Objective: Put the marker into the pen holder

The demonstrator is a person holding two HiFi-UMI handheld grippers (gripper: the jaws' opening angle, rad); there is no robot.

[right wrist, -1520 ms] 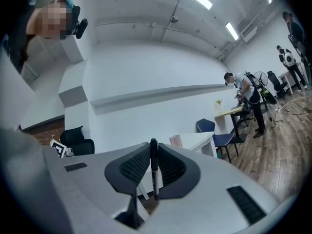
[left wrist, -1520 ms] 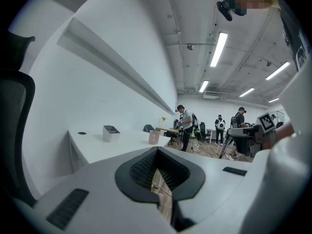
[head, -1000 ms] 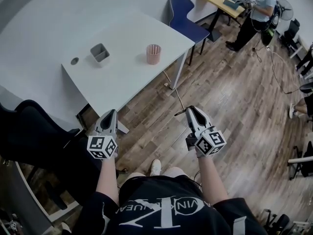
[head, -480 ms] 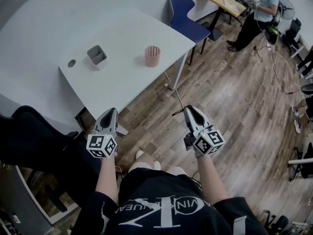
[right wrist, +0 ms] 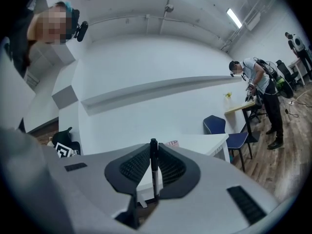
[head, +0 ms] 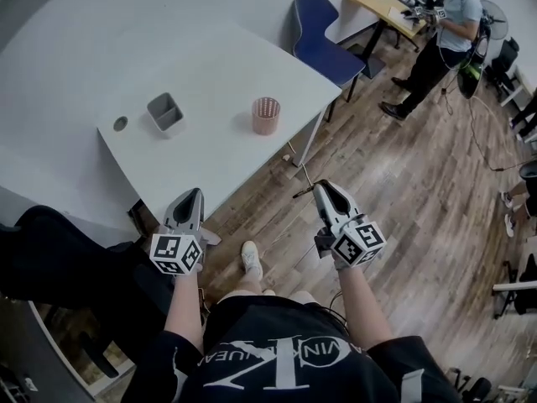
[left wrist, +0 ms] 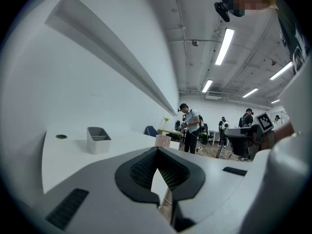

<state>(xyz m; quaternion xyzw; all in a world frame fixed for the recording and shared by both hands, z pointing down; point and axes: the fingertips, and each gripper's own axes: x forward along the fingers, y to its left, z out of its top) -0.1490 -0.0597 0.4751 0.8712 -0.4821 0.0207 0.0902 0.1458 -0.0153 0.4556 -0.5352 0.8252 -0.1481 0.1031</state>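
A black marker (right wrist: 154, 169) stands upright between the pads of my right gripper (right wrist: 154, 152), which is shut on it. In the head view its tip pokes out left of my right gripper (head: 321, 190), above the wooden floor short of the table. A pink mesh cup (head: 266, 116) stands near the right edge of the white table (head: 210, 74), and a grey open-top holder (head: 165, 112) sits left of it. My left gripper (head: 191, 198) hangs by the table's near corner, shut and empty. Both containers show ahead in the left gripper view: pink cup (left wrist: 162, 141), grey holder (left wrist: 98, 139).
A round cable hole (head: 121, 123) lies left of the grey holder. A blue chair (head: 323, 40) stands behind the table's right side. A person (head: 445, 32) stands by a yellow desk at the far right. A black chair (head: 59, 259) sits to my left.
The table has slid slightly nearer and rightward in view as I step; my shoe has moved forward. Both grippers keep their pose and the marker stays gripped. The far person shifted.
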